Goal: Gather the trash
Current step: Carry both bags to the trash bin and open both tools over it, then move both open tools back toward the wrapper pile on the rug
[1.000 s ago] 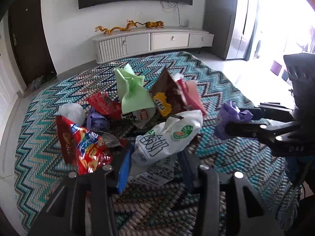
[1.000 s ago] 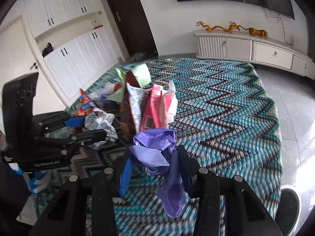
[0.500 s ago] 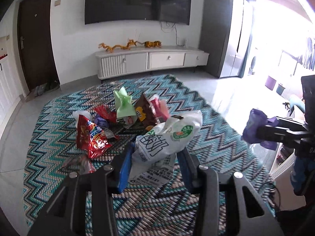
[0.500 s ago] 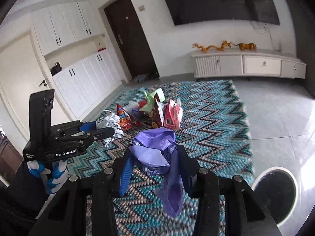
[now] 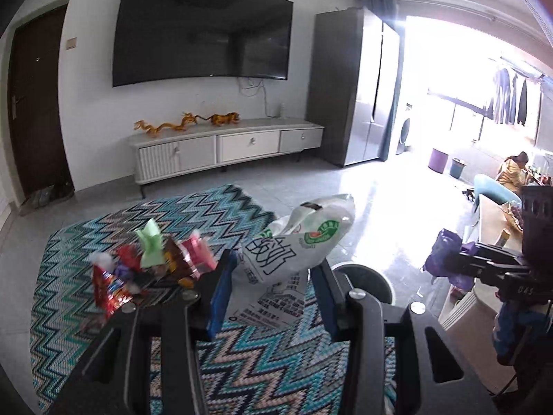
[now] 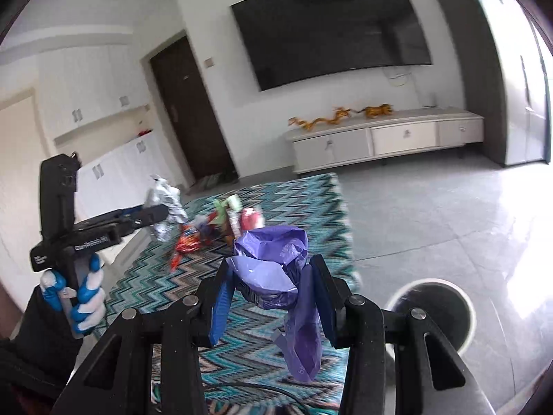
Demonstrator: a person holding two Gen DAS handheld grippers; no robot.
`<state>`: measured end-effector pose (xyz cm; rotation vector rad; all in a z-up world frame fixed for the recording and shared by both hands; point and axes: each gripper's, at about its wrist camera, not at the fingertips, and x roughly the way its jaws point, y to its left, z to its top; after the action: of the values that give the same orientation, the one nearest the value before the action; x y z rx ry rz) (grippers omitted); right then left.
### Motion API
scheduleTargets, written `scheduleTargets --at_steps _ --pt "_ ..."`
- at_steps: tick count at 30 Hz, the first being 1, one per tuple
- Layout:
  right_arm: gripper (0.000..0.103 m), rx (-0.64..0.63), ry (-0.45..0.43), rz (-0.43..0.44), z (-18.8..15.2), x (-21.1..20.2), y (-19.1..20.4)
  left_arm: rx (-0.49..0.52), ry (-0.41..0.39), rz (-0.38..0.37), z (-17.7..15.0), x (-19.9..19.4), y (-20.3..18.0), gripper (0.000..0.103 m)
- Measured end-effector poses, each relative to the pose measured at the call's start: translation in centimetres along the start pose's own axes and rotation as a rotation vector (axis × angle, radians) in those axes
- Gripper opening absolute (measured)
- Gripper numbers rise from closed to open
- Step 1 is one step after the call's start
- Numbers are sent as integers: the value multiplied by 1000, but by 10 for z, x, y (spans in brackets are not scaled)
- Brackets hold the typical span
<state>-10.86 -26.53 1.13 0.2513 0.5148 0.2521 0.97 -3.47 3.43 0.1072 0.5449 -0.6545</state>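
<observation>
My left gripper [image 5: 271, 276] is shut on a crumpled white plastic bag [image 5: 293, 245] with black and green print, held up above the rug. My right gripper [image 6: 271, 276] is shut on a crumpled purple plastic bag [image 6: 273, 269], a strip of it hanging down. Each gripper shows in the other view: the right gripper [image 5: 449, 263] at the right edge, the left gripper [image 6: 152, 214] at the left. A pile of snack wrappers [image 5: 152, 263] lies on the zigzag rug [image 5: 172, 218]. A round white bin with a dark inside [image 6: 433, 311] stands on the tiles, right of my right gripper.
A white TV cabinet [image 5: 224, 147] with golden dragon figures stands against the far wall under a wall TV [image 5: 204, 31]. A dark tall cabinet [image 5: 349, 86] is to the right. Grey tiles surround the rug. A purple and a blue bucket [image 5: 446, 162] stand near the bright window.
Both grippers have lifted up and away from the wrapper pile with their bags held. The views have swung toward the right, and the round bin has come into view.
</observation>
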Motion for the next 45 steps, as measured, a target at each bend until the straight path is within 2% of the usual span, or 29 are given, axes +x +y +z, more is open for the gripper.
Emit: scheduleTargets --at_steps 4,10,17,23,26,28,31,37,40,45 --pt "41 52 -35 -56 3 -13 -31 20 23 -49 16 23 -30 42" --pt "42 131 -60 -123 5 -15 -90 45 108 -128 37 86 -80 42" --pt "44 251 -5 -207 -5 6 -170 14 255 -211 42 184 -118 43" --pt "46 296 68 -262 -18 38 -218 4 357 -274 37 249 -136 44" --pt "50 320 115 -285 -30 60 -234 -26 416 -322 31 279 -141 46" --pt "62 325 139 -304 -37 71 -247 -60 453 -356 25 297 -143 53" --pt "67 331 177 -350 -46 88 -264 -114 497 -394 17 321 -143 61" --pt "68 368 197 -371 -59 86 -270 -122 523 -388 5 334 -139 62" --pt "68 379 185 -366 -60 74 -267 -108 500 -356 5 327 -139 62" --pt "68 391 125 -366 -56 38 -255 -74 424 -297 21 291 -146 62"
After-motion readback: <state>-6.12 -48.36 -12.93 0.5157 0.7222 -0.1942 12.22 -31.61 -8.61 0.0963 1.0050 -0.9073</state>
